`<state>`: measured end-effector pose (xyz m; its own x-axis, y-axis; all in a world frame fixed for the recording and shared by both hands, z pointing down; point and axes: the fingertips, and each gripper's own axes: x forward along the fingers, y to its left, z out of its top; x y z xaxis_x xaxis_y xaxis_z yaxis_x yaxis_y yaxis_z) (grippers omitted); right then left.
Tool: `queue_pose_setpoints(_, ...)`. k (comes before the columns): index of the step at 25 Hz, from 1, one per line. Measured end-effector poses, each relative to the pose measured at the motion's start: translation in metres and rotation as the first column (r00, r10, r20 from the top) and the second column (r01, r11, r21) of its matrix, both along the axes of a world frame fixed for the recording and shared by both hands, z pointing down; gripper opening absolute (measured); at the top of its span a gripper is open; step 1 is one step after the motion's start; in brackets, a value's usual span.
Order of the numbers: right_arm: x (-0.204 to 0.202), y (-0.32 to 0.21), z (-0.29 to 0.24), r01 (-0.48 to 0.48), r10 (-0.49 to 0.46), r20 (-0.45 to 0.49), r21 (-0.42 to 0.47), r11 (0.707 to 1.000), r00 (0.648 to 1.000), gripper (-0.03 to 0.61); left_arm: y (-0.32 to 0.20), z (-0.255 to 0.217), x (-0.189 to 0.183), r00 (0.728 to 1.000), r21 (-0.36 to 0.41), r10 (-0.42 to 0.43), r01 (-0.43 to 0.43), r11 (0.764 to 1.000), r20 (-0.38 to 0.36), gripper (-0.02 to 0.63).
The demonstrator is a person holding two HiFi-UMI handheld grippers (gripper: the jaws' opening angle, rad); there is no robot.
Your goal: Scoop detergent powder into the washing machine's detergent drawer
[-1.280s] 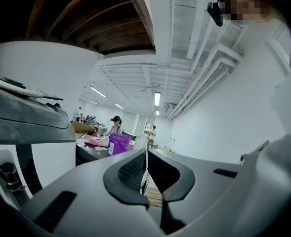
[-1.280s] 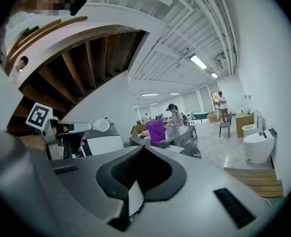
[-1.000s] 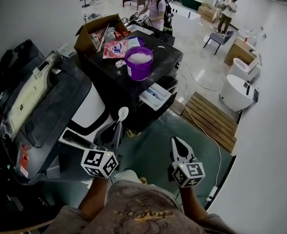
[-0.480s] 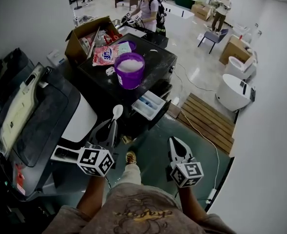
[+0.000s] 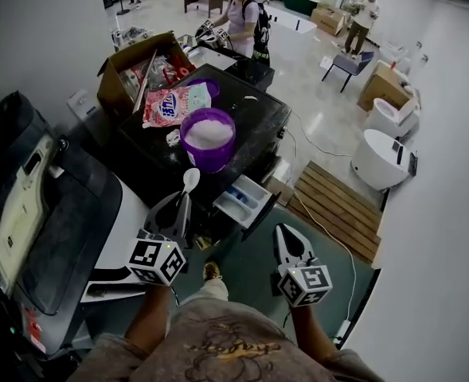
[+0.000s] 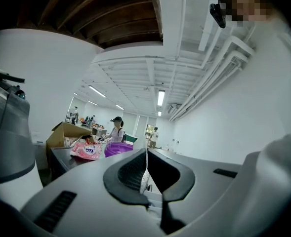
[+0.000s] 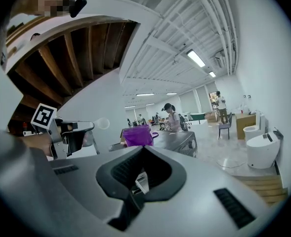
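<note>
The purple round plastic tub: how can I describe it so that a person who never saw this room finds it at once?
Look at the black washing machine in the middle of the head view, whose white detergent drawer is pulled open. On its top, near the front edge, stands the purple round plastic tub, in front of a pink detergent bag. It alone holds white powder.

I count two grippers low in the frame, left gripper [image 5: 181,213] and right gripper [image 5: 287,235]; one white spoon [image 5: 190,180]; one purple bucket [image 5: 209,159]; one open drawer [image 5: 257,194]; one pink bag [image 5: 174,103]; one cardboard box [image 5: 113,79], upper left; and two people along the top, a person in pink [image 5: 243,22] and a second person [image 5: 361,10] (maybe more farther back, too small to tell).
</note>
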<state>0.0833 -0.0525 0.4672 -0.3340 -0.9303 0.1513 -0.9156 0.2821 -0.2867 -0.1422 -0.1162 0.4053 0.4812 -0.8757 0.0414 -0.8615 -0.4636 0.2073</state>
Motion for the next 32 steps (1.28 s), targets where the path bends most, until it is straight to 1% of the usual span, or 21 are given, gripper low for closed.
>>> queue_pose_setpoints(3, -0.003, -0.034, -0.003, -0.004, 0.004, 0.002, 0.000, 1.000, 1.000, 0.002, -0.034, -0.001, -0.001, 1.000, -0.012, 0.006, -0.006, 1.000, 0.014, 0.025)
queue_pose_setpoints(8, -0.016, -0.084, -0.002, 0.020, -0.020, -0.014, 0.001, 1.000, 1.000, 0.003, -0.087, 0.004, -0.004, 1.000, -0.025, 0.013, -0.013, 1.000, 0.008, 0.025)
queue_pose_setpoints(11, -0.017, -0.110, -0.003, 0.014, -0.014, -0.022, 0.004, 1.000, 1.000, 0.002, -0.114, 0.002, -0.004, 1.000, -0.032, 0.027, -0.027, 0.999, 0.007, 0.025)
queue_pose_setpoints(15, -0.019, -0.134, -0.009, -0.003, 0.003, 0.009, 0.000, 1.000, 1.000, 0.003, -0.139, 0.007, -0.005, 0.998, -0.058, 0.049, -0.046, 0.997, 0.049, 0.025)
queue_pose_setpoints(19, -0.017, -0.150, -0.007, 0.008, -0.008, 0.007, -0.005, 1.000, 1.000, 0.002, -0.157, 0.007, 0.000, 0.992, -0.078, 0.084, -0.076, 0.994, 0.098, 0.025)
queue_pose_setpoints(23, -0.013, -0.163, -0.005, 0.030, -0.030, 0.008, -0.015, 0.999, 1.000, 0.003, -0.172, 0.002, 0.006, 0.988, -0.089, 0.098, -0.088, 0.992, 0.117, 0.025)
queue_pose_setpoints(25, -0.014, -0.171, -0.006, 0.052, -0.052, 0.007, -0.014, 0.999, 0.999, 0.003, -0.180, 0.002, 0.006, 0.985, -0.098, 0.096, -0.082, 0.992, 0.145, 0.025)
queue_pose_setpoints(28, -0.013, -0.184, -0.010, 0.086, -0.086, 0.005, -0.008, 0.996, 0.996, 0.003, -0.193, 0.004, 0.006, 0.972, -0.124, 0.096, -0.071, 0.990, 0.214, 0.025)
queue_pose_setpoints(32, -0.011, -0.197, -0.014, 0.115, -0.115, 0.010, 0.009, 0.993, 0.993, 0.003, -0.208, 0.017, 0.003, 0.945, -0.203, 0.117, -0.055, 0.978, 0.306, 0.025)
